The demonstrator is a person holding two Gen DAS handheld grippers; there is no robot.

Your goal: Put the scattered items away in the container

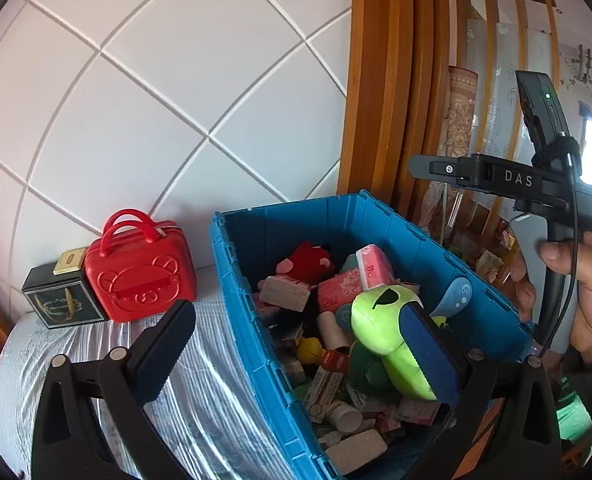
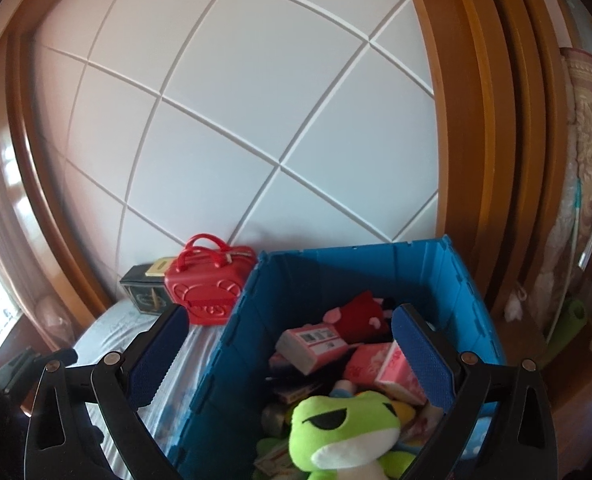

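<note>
Left gripper (image 1: pixel 296 354) was nearest, fingers spread wide and holding nothing: one pad over the plastic-covered table (image 1: pixel 200 392), the other over the blue crate (image 1: pixel 240 304). Right gripper (image 2: pixel 292 354) was likewise wide apart and empty, straddling the crate's (image 2: pixel 220 364) left wall; in the left wrist view its body (image 1: pixel 507 180) hung high beyond the crate's right rim, held by a hand (image 1: pixel 583 284). Green frog plush (image 2: pixel 343 436) lay on top of the pile inside the crate, at the near end. Long axis ran roughly near-to-far, head toward the far wall and face up in the left view (image 1: pixel 391 336). Around it: pink tissue packs (image 2: pixel 391 368), a red plush (image 2: pixel 365 312) at the far end, small boxes and bottles. Outside the crate, a red handbag-style case (image 1: pixel 140 272) stood upright against the white panelled wall, touching a dark box (image 1: pixel 62 298) on its left. Both sat beside the crate, left of it.
</note>
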